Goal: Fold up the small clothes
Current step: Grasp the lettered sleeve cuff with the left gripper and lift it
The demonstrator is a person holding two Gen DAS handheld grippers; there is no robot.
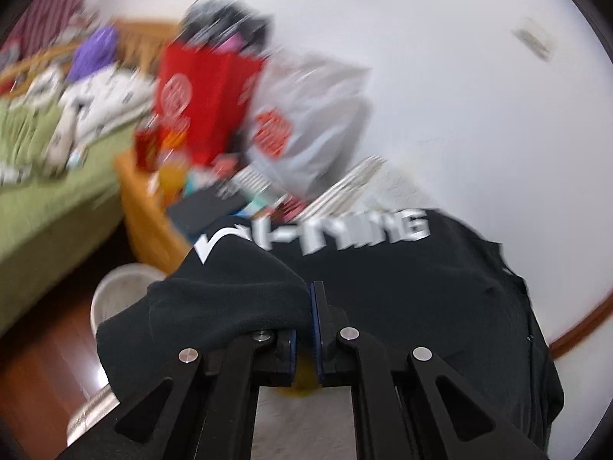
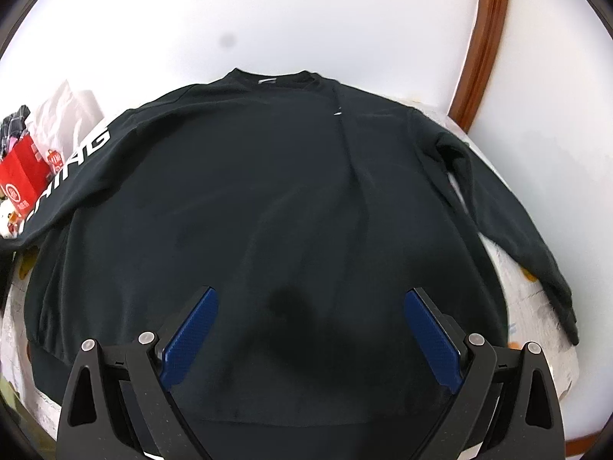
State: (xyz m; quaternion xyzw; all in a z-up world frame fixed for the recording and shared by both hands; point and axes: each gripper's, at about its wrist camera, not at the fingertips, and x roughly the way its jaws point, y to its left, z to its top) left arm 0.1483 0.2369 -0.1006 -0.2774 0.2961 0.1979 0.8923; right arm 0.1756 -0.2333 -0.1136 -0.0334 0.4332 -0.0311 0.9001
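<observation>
folding the lettered sleeve in | your left gripper (image 1: 311,329) pinches the black sweatshirt (image 2: 268,199) at that sleeve's cuff | your right gripper (image 2: 311,329) hangs spread above the hem, touching nothing | next, i judge: carry the cuff across the chest, lay it flat

Motion blurs the red bag (image 1: 207,103) and bed clutter; the sweatshirt (image 2: 268,199) hem is hidden behind the fingers (image 2: 191,341).

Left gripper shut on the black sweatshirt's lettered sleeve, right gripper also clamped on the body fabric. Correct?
Not quite. The right gripper is open above the black sweatshirt, pads wide apart, gripping nothing, as the right wrist view shows. The left gripper is indeed shut on the lettered sleeve.
</observation>
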